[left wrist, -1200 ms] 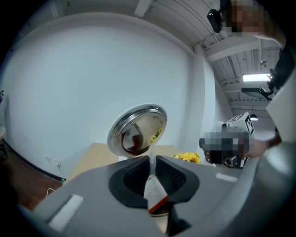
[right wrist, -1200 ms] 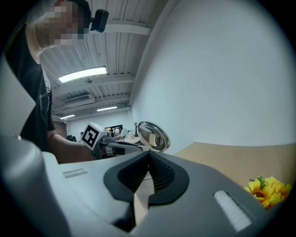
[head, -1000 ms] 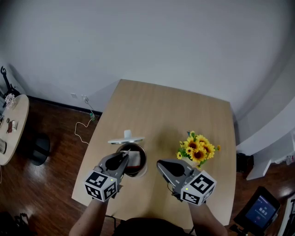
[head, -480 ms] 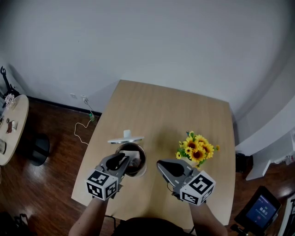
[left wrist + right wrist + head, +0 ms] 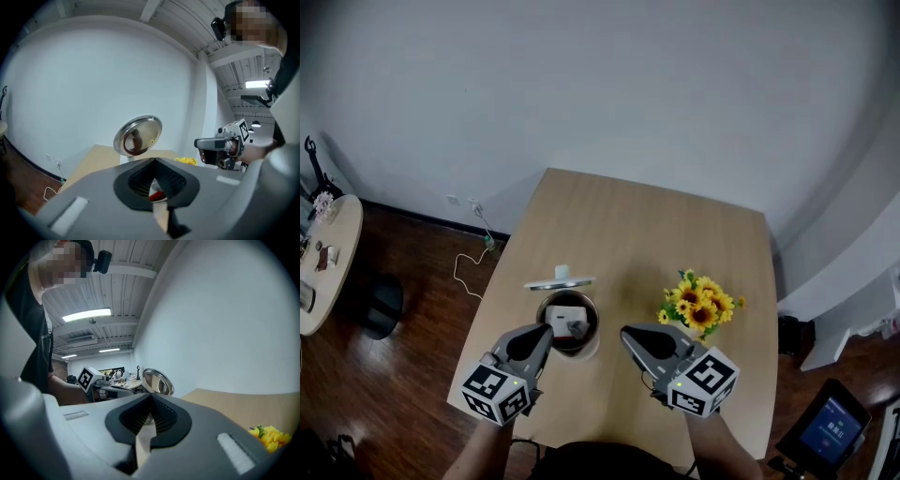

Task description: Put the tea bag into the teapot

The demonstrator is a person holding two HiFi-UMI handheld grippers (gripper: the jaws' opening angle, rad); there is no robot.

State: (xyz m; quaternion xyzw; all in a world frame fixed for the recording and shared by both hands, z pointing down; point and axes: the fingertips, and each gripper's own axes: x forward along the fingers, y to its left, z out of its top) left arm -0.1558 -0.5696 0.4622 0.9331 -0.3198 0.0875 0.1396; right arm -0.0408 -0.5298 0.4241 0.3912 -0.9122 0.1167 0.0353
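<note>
Both mine are grey: left gripper (image 5: 546,330) and right gripper (image 5: 625,331), each with a black-and-white square-marker cube. The table (image 5: 647,225) is pale tan wood. The teapot (image 5: 586,339) at lower centre is dark brown inside with a whitish rim, and the tea bag (image 5: 561,314) in it is white. The lid (image 5: 559,282) is shiny silver. The sunflowers (image 5: 701,302) are bright yellow with green leaves. The floor (image 5: 412,272) on the left is dark reddish-brown.

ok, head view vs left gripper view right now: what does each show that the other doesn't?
Head view only: the tea bag lying inside the open teapot, and the left gripper seen from outside. Left gripper view only: ceiling lights, the lid's mirrored face, that gripper's jaws closed together. Both: lid, sunflowers, right gripper, table.
</note>
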